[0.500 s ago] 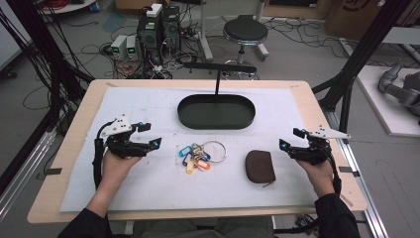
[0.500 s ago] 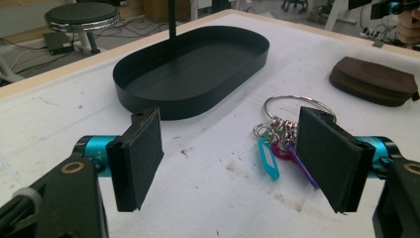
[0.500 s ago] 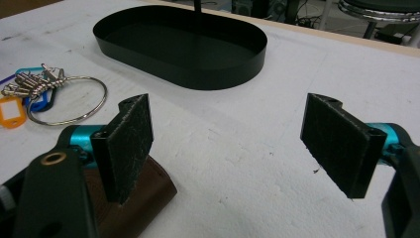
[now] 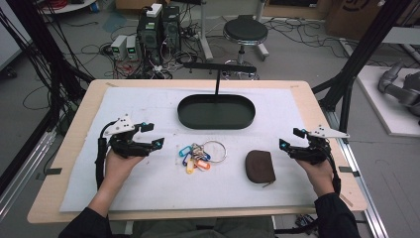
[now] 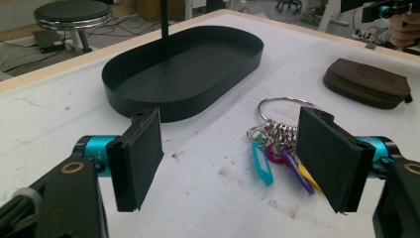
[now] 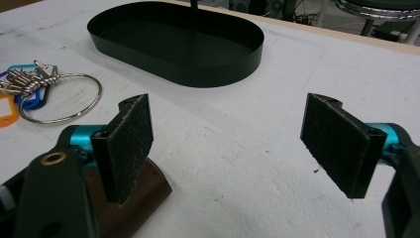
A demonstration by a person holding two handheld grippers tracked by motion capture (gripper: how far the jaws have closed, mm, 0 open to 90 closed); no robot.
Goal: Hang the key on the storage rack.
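My left gripper hovers over the white mat, jaws spread wide, nothing between the pads; same for my right gripper, wide apart and empty. Pads are flat black rectangles with a fuzzy, felt-like face, mounted on teal metal stubs; those on the right look scratched and linty. The key bunch lies mid-mat between both grippers, nearer my left: a thin shiny wire ring, a cluster of small metal clips, and flat plastic tags in blue, yellow, orange and purple. In the left gripper view the bunch sits just past my right-hand pad, which covers part of the tags, so I can't count them. The brown pouch is a rounded, leathery half-oval with a zip along its edge, lying right of the keys, apart from them; in the right gripper view the pouch is mostly behind my left-hand pad. The black tray is a matte oval with a low upright wall, a thin post rising from it to a crossbar, post top cut off in both gripper views. The mat is grainy, foam-like, with small dirty specks. The wooden table edge shows around it.
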